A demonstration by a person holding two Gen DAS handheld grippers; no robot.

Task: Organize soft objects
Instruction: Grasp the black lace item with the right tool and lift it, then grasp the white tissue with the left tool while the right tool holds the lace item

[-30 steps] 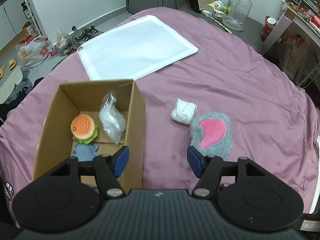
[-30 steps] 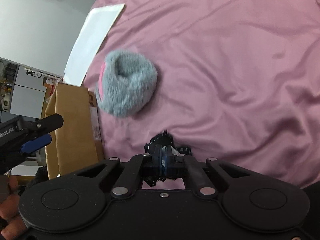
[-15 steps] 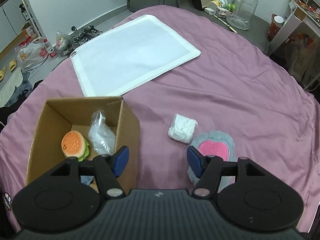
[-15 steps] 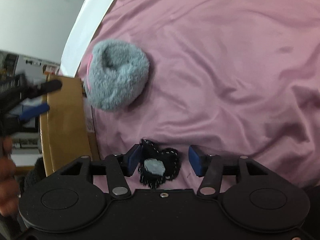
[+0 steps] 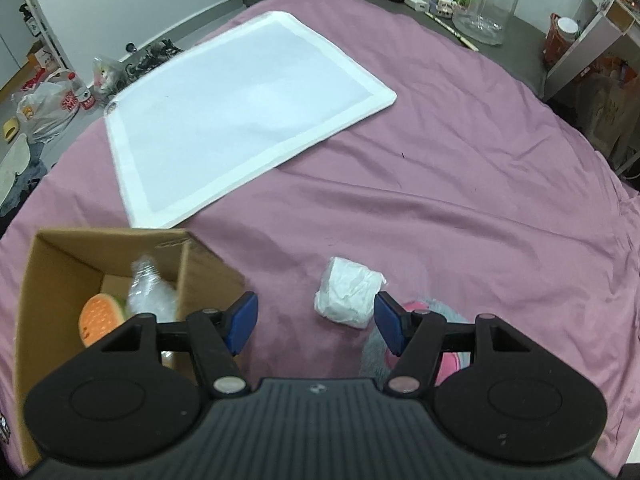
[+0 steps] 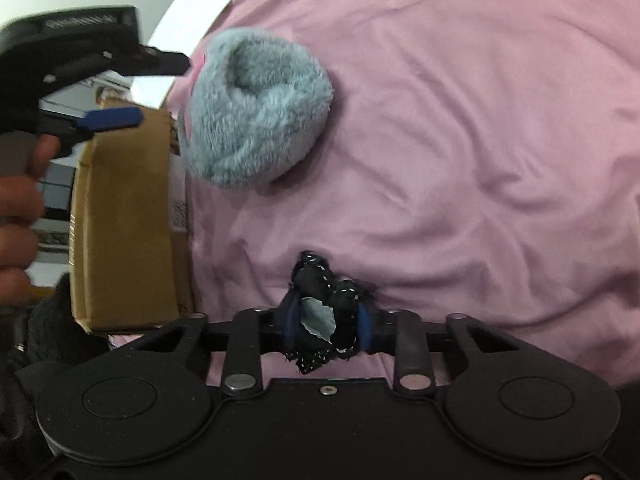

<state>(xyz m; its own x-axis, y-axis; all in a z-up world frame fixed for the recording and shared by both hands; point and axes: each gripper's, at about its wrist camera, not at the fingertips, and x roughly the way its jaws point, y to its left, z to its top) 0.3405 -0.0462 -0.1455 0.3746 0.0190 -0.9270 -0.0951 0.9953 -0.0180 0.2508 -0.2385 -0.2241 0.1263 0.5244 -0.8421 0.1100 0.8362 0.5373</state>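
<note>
My left gripper (image 5: 316, 320) is open and empty above the purple bedspread. Ahead of it lies a crumpled white wad (image 5: 348, 292). A grey furry toy with a pink heart (image 5: 454, 354) sits partly hidden behind its right finger. At lower left the open cardboard box (image 5: 204, 276) holds a burger plush (image 5: 100, 318) and a clear plastic bag (image 5: 152, 296). My right gripper (image 6: 326, 322) is shut on a small black cloth piece with a grey patch (image 6: 316, 280), close to the bedspread. The grey furry toy (image 6: 256, 108) and the box (image 6: 124, 220) lie beyond it.
A large white mat (image 5: 240, 116) lies flat on the far half of the bed. Off the bed are plastic bags (image 5: 48, 108) on the floor, a glass jar (image 5: 486, 4) and shelving. A hand (image 6: 20, 204) holding the left gripper shows beside the box.
My right gripper opened around the black cloth piece, then shut on it again. The left gripper pulled back and tilted up, so the box and furry toy slid lower in view.
</note>
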